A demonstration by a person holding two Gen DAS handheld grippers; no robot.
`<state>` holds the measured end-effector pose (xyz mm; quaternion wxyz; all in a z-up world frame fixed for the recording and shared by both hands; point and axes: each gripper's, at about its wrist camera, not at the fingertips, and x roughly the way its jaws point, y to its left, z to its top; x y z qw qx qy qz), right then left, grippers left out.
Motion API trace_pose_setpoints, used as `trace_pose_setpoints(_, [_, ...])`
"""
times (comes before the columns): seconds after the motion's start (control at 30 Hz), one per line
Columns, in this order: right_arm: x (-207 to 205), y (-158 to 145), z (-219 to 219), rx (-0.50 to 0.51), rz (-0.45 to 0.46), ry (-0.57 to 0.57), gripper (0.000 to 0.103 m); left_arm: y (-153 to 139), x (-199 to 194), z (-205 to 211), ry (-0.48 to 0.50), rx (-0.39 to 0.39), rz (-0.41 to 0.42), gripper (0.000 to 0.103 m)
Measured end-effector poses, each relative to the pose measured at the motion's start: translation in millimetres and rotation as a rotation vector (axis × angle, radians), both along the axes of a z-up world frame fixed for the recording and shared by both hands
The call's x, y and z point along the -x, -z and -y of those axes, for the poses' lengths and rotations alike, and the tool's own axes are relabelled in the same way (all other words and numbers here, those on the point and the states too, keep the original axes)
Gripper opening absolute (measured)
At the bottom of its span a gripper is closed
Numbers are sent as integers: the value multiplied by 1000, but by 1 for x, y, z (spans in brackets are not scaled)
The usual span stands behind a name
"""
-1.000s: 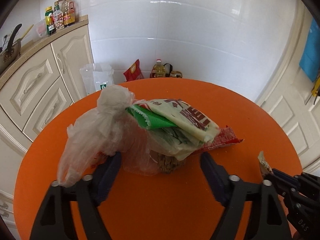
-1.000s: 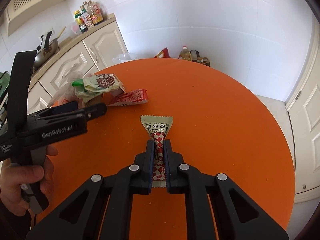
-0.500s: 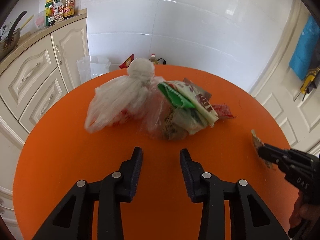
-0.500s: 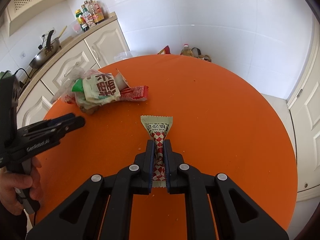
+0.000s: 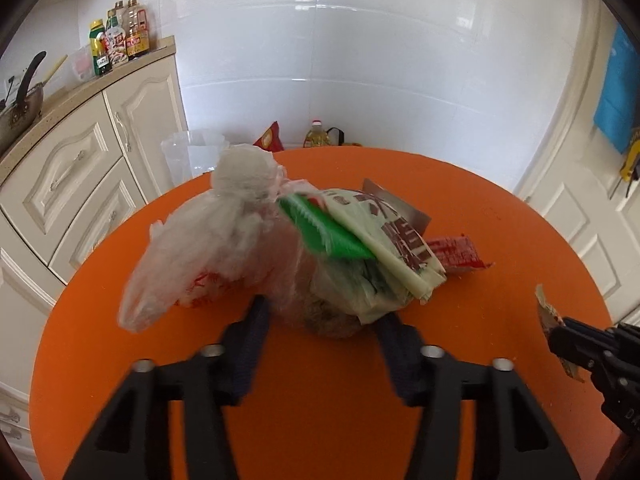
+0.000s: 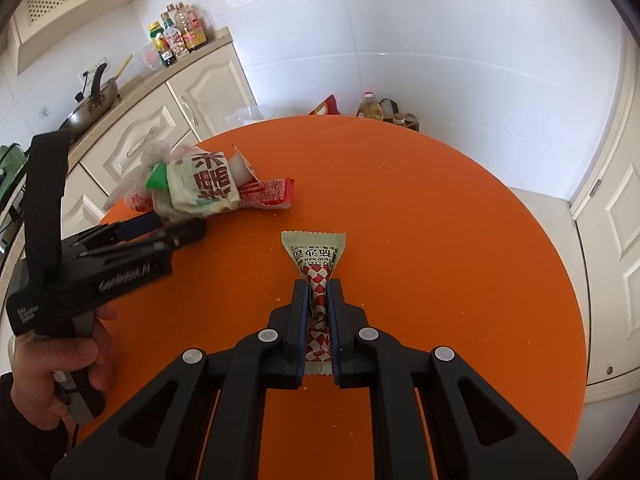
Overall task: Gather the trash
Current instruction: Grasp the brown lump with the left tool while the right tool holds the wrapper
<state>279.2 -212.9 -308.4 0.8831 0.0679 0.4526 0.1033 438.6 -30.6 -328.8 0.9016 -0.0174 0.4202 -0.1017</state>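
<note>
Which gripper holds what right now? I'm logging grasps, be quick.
Left gripper: open, jaws just been closing, either side of the trash bag's near end, no grip visible.
Right gripper: shut on the checkered wrapper.

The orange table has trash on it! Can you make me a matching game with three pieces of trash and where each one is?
Things:
1. checkered wrapper
2. red wrapper
3. plastic bag

Places:
A. lying flat on the orange table, poking out from under the pile
B. clamped in the right gripper
C. at the cupboard end of the pile, in front of the left gripper

Pairs: 1-B, 2-A, 3-C
</note>
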Motion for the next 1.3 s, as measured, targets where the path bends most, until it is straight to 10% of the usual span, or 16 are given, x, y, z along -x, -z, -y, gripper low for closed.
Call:
trace_pose_setpoints(0.63, [9, 1, 1, -7, -13, 3, 9, 6, 38, -90, 78, 52, -46, 33])
trace_pose_setpoints(0.77, [14, 0, -2, -4, -13, 1, 9, 5, 51, -84, 65, 24, -33, 68])
trace_pose_setpoints(0.87, [14, -1, -2, -2, -12, 2, 9, 8, 42, -84, 49, 28, -27, 73])
trace_pose_setpoints(1.0, [17, -1, 0, 1, -9, 0, 9, 12, 39, -83, 21, 25, -13, 67])
trace_pose_setpoints(1.13, [19, -4, 0, 10, -5, 1, 9, 11, 41, -98, 16, 66, -25, 31])
trace_pose_setpoints(1.3, [20, -6, 0, 6, -4, 4, 9, 10, 27, -113, 25, 86, -35, 31])
